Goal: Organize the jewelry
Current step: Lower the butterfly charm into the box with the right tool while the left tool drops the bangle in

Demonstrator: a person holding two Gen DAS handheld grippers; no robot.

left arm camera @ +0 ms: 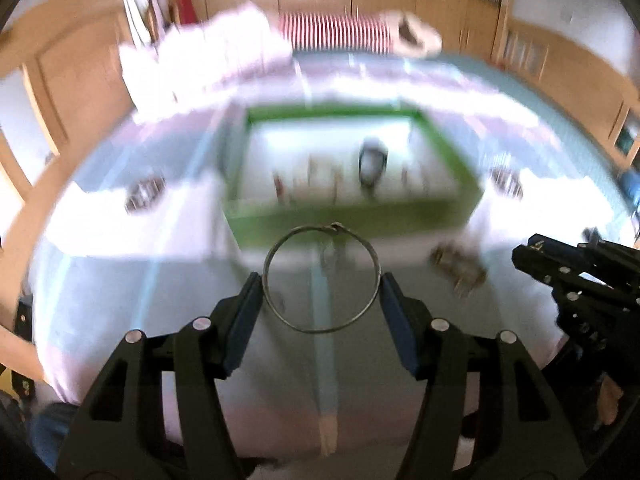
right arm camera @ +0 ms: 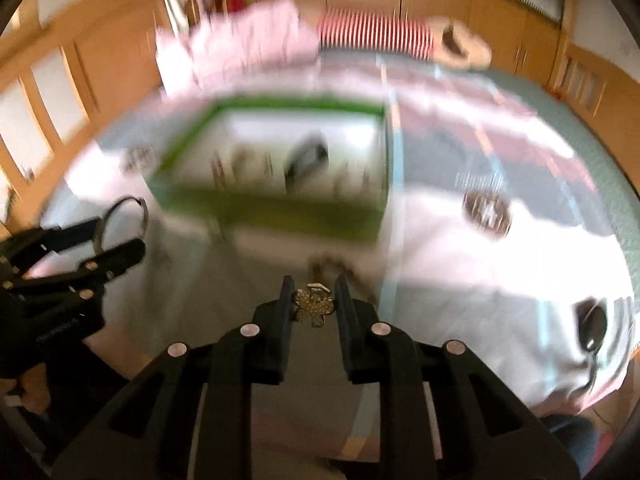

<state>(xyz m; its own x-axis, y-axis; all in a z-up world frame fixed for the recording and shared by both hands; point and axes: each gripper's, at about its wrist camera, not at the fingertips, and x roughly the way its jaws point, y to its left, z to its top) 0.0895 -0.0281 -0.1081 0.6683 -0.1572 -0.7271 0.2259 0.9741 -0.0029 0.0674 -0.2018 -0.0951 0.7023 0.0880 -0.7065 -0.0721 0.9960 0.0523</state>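
Note:
My left gripper (left arm camera: 321, 284) is shut on a thin metal bangle (left arm camera: 320, 331), which stands between the pads as an upright hoop. Beyond it an open green jewelry box (left arm camera: 352, 220) with white compartments rests on the bed. In the right wrist view, my right gripper (right arm camera: 314, 292) is shut on a small glittery flower-shaped brooch (right arm camera: 314, 309), held above the bed cover in front of the green box (right arm camera: 272, 216). The left gripper (right arm camera: 120, 236) with the bangle (right arm camera: 124, 200) shows at the left edge there. At the right edge of the left wrist view is the right gripper (left arm camera: 532, 252).
A blurred gold piece (left arm camera: 460, 268) lies on the cover near the box's front right corner. Round dark ornaments (left arm camera: 144, 196) (right arm camera: 486, 210) sit on white cloth on either side of the box. Pink bedding (left arm camera: 208, 60) is piled at the back, with wooden cabinets (left arm camera: 560, 64) around the room.

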